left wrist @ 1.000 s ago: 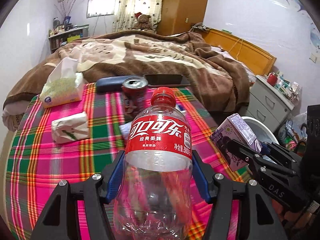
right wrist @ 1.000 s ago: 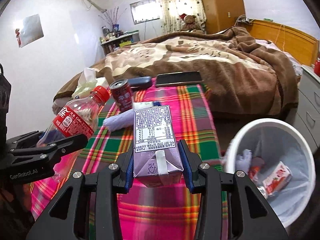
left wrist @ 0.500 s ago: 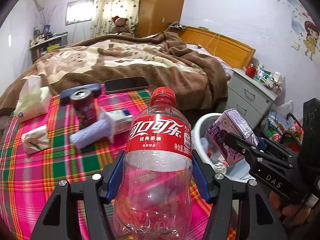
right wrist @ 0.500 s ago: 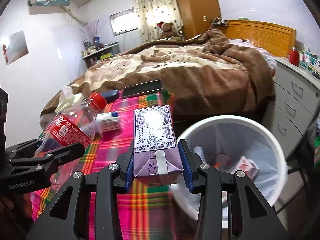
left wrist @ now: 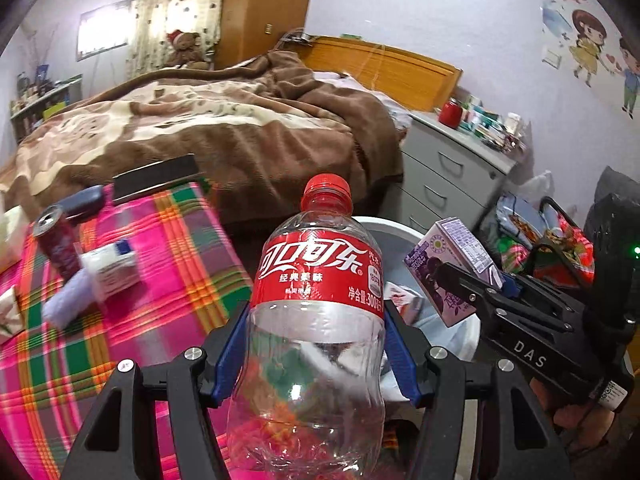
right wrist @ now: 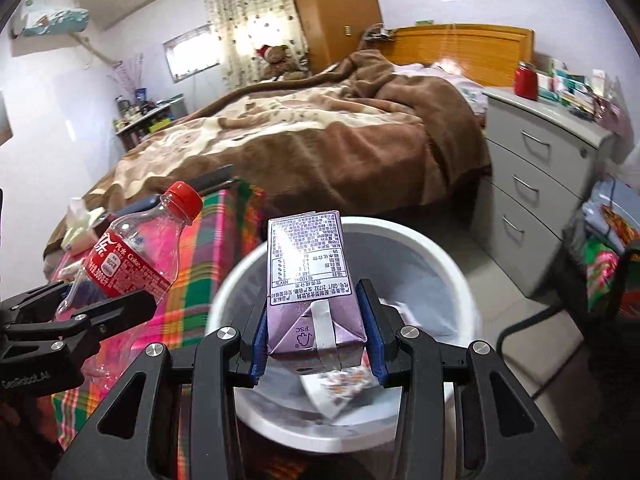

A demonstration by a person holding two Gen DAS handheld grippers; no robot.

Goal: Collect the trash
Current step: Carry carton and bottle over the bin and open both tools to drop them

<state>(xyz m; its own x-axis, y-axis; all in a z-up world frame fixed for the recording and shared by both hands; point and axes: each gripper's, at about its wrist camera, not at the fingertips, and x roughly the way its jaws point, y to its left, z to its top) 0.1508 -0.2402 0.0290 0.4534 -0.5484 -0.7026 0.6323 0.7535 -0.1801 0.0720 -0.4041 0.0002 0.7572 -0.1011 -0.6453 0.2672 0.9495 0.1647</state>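
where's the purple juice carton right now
The purple carton is clamped in the right gripper, held above the white trash bin, right of the cola bottle.

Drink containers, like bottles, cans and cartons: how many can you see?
3. A clear plastic cola bottle with a red cap in the left tool, a purple drink carton in the right tool, a red soda can on the plaid tablecloth. The bin may hide more.

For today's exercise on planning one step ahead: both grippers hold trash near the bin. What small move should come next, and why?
Probably open the right gripper: its purple carton already appears to be over the white bin, so it should drop in. The left gripper holds the bottle nearer the rim.
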